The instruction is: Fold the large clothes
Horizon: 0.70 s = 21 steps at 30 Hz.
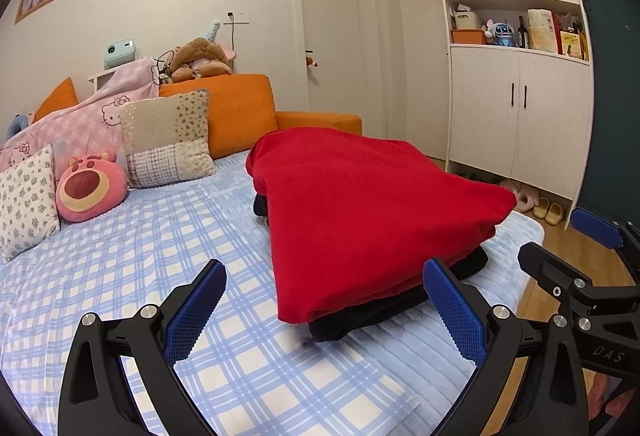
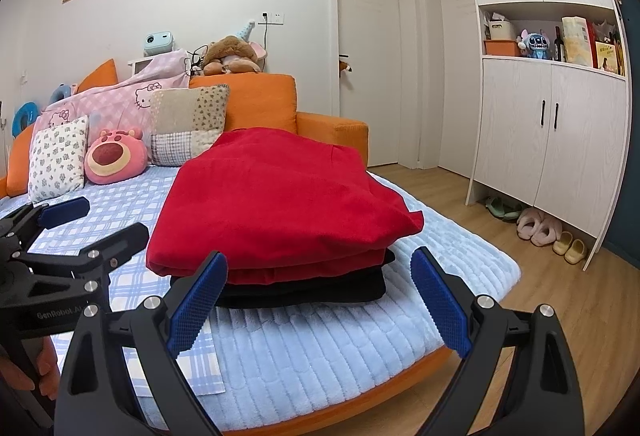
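Red garment [image 2: 280, 204] lies folded on black one [image 2: 304, 288] at 12 o'clock; left gripper [image 1: 324, 320] and right gripper [image 2: 320, 304] gape empty, so withdraw level, leaving the stack undisturbed.

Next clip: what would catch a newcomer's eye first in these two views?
The folded red garment, lying on a folded black garment near the edge of the blue checked bed cover. Then the left gripper and the right gripper, both open and holding nothing, just short of the pile.
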### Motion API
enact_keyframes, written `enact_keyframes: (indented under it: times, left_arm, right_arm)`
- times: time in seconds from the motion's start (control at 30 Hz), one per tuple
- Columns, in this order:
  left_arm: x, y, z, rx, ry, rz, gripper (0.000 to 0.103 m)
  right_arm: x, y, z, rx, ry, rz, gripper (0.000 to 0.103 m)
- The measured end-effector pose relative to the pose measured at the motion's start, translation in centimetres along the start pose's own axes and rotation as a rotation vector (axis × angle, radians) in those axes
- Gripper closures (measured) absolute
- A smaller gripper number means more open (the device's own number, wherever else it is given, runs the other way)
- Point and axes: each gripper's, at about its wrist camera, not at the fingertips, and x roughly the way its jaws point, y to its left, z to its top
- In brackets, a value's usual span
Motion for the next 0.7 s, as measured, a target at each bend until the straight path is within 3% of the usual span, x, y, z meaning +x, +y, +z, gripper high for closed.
enact_keyframes:
  times: [0.7]
  left_arm:
    - [0.46,-0.86,0.42,0.009,0.004,0.011,0.003]
  right_arm:
    - [0.63,0.35,-0.51,-0.028,0.019,-0.011,0.011]
